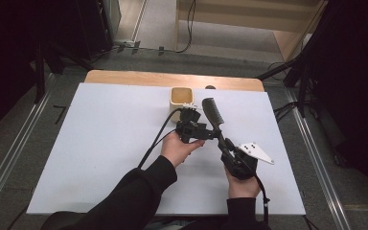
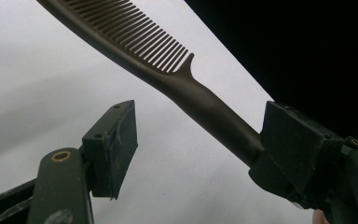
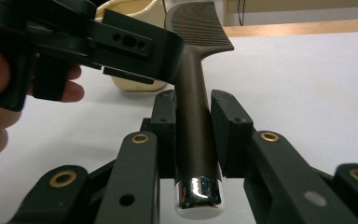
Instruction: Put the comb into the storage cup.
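A dark brown comb (image 1: 213,112) points its teeth toward the far side of the table. My right gripper (image 1: 225,146) is shut on its handle. In the right gripper view both pads (image 3: 165,121) press the handle (image 3: 193,135) just above its chrome end cap (image 3: 198,196). My left gripper (image 1: 206,132) comes in from the left at the comb's neck and is open. In the left gripper view the comb (image 2: 205,105) runs between the jaws of the left gripper (image 2: 200,108). It lies against the right-hand pad (image 2: 298,144), while the other pad (image 2: 114,149) stands well apart.
A cream-coloured cup (image 1: 181,97) stands just beyond the comb's teeth, near the far edge of the white board (image 1: 100,143) covering the wooden table (image 1: 124,76). Dark stands and cables surround the table.
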Demonstrator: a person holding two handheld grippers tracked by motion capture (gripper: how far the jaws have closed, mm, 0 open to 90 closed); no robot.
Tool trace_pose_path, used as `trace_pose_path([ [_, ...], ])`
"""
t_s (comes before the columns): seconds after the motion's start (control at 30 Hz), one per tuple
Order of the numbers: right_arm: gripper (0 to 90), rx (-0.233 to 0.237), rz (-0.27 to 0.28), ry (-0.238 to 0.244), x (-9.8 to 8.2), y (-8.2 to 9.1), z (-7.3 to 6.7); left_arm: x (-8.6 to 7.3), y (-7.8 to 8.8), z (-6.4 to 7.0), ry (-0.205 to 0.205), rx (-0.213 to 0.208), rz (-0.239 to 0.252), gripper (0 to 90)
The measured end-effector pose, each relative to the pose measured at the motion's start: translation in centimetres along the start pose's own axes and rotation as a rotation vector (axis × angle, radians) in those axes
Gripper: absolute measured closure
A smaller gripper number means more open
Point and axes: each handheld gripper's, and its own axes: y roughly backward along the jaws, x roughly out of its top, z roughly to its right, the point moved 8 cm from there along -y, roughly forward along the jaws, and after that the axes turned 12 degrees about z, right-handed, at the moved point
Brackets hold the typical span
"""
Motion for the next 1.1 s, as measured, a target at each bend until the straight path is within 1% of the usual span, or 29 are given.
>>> trace_pose_path([
  [0.2, 70.4, 0.002, 0.003, 0.005, -0.1, 0.0, -0.3, 0.1, -0.5, -0.1, 0.032, -0.002, 0.009, 27.7],
  [0.33, 70.4, 0.009, 0.01, 0.007, -0.1, 0.0, -0.8, 0.1, -0.7, -0.1, 0.037, 0.007, 0.007, 27.8],
  [0.37, 70.4, 0.011, 0.01, 0.002, -0.1, 0.0, -0.9, 0.1, -0.8, -0.1, 0.041, 0.007, 0.007, 28.1],
  [0.47, 70.4, 0.016, 0.016, 0.01, -0.1, 0.0, -1.2, 0.1, -1.0, 0.0, 0.057, 0.006, 0.009, 29.0],
  [0.53, 70.4, 0.014, 0.02, 0.009, -0.2, -0.1, -1.3, 0.1, -1.1, 0.0, 0.066, 0.004, 0.011, 31.0],
  [0.6, 70.4, 0.012, 0.018, 0.007, -0.2, -0.1, -1.3, 0.0, -1.3, -0.1, 0.076, 0.006, 0.009, 35.6],
  [0.7, 70.4, 0.008, 0.023, 0.018, -0.3, -0.3, -1.4, -0.1, -1.3, -0.2, 0.09, 0.011, 0.004, 40.1],
  [0.73, 70.3, 0.01, 0.026, 0.016, -0.3, -0.3, -1.4, 0.0, -1.4, -0.2, 0.099, 0.013, 0.008, 40.3],
  [0.83, 70.3, 0.004, 0.032, 0.012, -0.3, -0.4, -1.5, 0.0, -1.4, -0.3, 0.115, 0.021, 0.011, 46.3],
  [0.87, 70.3, 0.003, 0.033, 0.012, -0.3, -0.5, -1.5, -0.1, -1.5, -0.3, 0.13, 0.021, 0.01, 47.9],
  [0.93, 70.3, 0.0, 0.032, 0.014, -0.4, -0.5, -1.4, -0.2, -1.5, -0.3, 0.137, 0.024, 0.007, 51.9],
  [1.07, 70.3, -0.006, 0.029, 0.015, -0.5, -0.6, -1.4, -0.2, -1.5, -0.3, 0.16, 0.016, 0.002, 55.6],
  [1.1, 70.3, -0.006, 0.024, 0.007, -0.6, -0.7, -1.4, -0.1, -1.5, -0.3, 0.163, 0.015, 0.004, 56.9],
])
